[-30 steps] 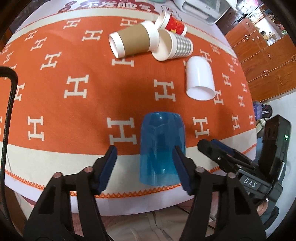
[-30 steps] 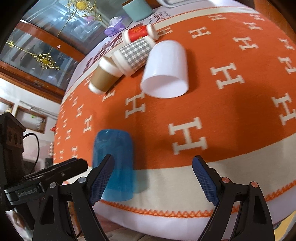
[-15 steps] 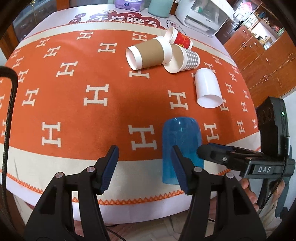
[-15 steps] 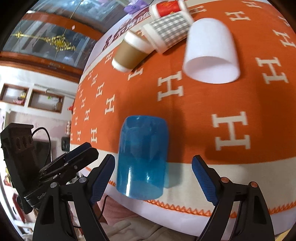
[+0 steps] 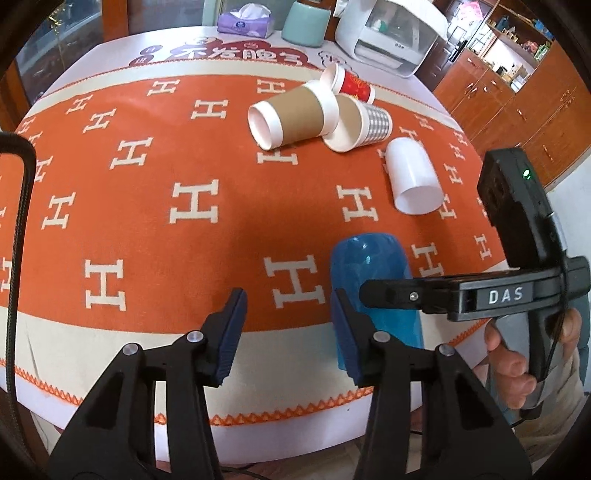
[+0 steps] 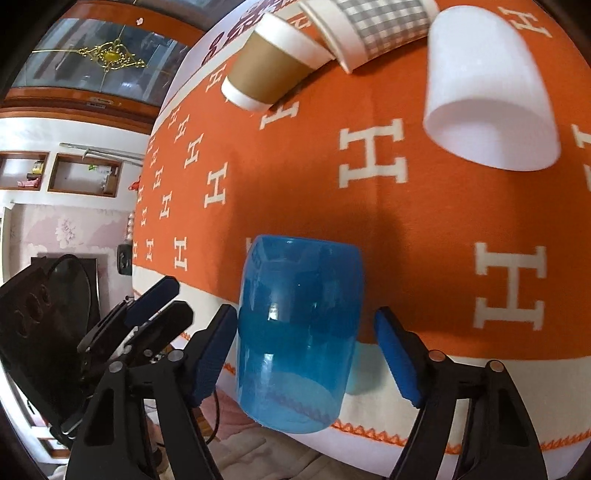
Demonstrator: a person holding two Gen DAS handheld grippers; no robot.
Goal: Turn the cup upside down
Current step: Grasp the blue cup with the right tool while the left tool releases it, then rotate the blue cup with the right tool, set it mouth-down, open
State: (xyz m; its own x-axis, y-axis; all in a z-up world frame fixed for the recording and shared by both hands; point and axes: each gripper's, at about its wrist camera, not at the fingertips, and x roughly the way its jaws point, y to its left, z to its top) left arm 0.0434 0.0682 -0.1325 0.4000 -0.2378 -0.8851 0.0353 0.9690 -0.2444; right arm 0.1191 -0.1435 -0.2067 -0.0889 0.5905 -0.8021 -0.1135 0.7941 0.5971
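A translucent blue cup (image 6: 299, 328) lies on its side near the front edge of the orange H-patterned cloth (image 6: 424, 229), its mouth toward me. My right gripper (image 6: 306, 354) is open, its jaws on either side of the cup, the left pad (image 6: 210, 354) close to it. In the left wrist view the blue cup (image 5: 373, 273) lies to the right of my open, empty left gripper (image 5: 286, 332), partly behind the right gripper's black body (image 5: 480, 295).
Further back a white cup (image 5: 413, 177), a brown paper cup (image 5: 291, 114), a checked cup (image 5: 362, 122) and a red cup (image 5: 347, 83) lie on their sides. A white appliance (image 5: 388, 33), a green canister and a tissue pack stand at the far edge.
My left gripper has drawn back and to the left, away from the blue cup. My right gripper has moved in so its open jaws now straddle the cup.
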